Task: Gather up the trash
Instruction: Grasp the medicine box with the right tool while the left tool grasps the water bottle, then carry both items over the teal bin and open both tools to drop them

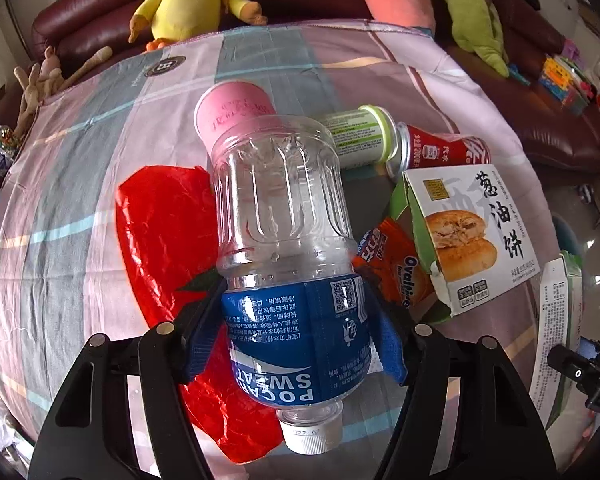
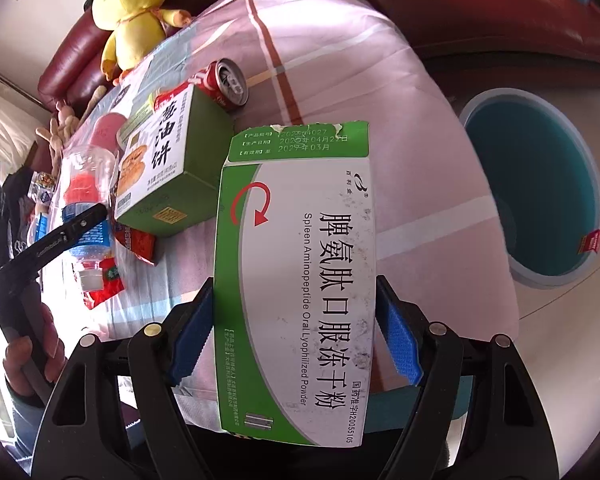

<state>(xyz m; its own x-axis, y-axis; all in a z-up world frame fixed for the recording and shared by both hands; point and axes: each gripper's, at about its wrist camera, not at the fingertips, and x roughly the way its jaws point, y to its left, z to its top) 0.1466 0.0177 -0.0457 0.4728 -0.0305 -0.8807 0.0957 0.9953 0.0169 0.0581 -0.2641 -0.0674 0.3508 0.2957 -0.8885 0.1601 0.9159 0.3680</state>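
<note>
The clear ribbed plastic bottle with the blue Pocari Sweat label and white cap (image 1: 292, 264) lies cap toward the left gripper (image 1: 296, 328), on the crumpled red plastic bag (image 1: 160, 232) spread over the pink-and-grey checked cloth (image 1: 80, 184). Its blue pads sit against both sides of the label, so I'd call that a grip on the bottle, though how firm it is I cannot say.

Over on the other side, the right gripper (image 2: 296, 332) has the white-and-green flat cardboard medicine carton (image 2: 296, 280) clamped across its width, out over the cloth edge, with the round teal bin (image 2: 540, 188) down on the floor beyond.

Risks? The bottle is smooth, round and thin-walled; squeeze near the label seam and it may buckle or squirt out sideways. It also touches the pink-capped tube (image 1: 236, 112) and lies just beside the orange Ovaltine wrapper (image 1: 396, 268) and the green pastry box (image 1: 472, 236), so a careless lift could drag those along, or snag the red bag underneath. The carton is open-ended and soft; held by its edges, it could fold and drop short of the bin.
</note>
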